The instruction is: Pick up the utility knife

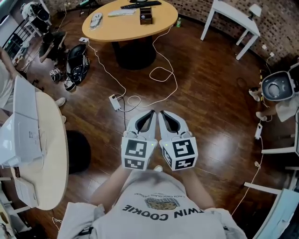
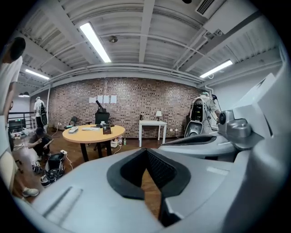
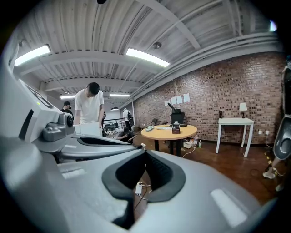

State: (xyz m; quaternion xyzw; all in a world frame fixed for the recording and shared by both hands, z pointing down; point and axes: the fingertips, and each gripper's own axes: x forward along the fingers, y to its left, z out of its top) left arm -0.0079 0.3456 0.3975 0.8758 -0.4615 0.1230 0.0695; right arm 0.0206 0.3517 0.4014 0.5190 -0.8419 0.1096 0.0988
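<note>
Both grippers shut and empty, knife not yet spotted.
I hold the left gripper point(image 1: 150, 113) and right gripper point(image 1: 163, 113) side by side at my chest, jaws closed on nothing. I can't pick out the utility knife. I'd guess it is among the small things point(image 1: 96, 19) on the round table point(image 1: 112, 29), well ahead and a little left. Neither hand is clearly nearer, and its long axis is unreadable.

Tongs, two: left tongs point(image 1: 148, 119) and right tongs point(image 1: 167, 119), with one marker cube point(image 1: 138, 153) apiece. Benches, three: one round wooden bench point(image 1: 112, 28), one white bench point(image 1: 233, 14), one pale oval bench point(image 1: 51, 154). On the floor, one power strip point(image 1: 115, 102) and one black bag point(image 1: 77, 58); on the round wooden bench, one dark box point(image 1: 145, 15).
</note>
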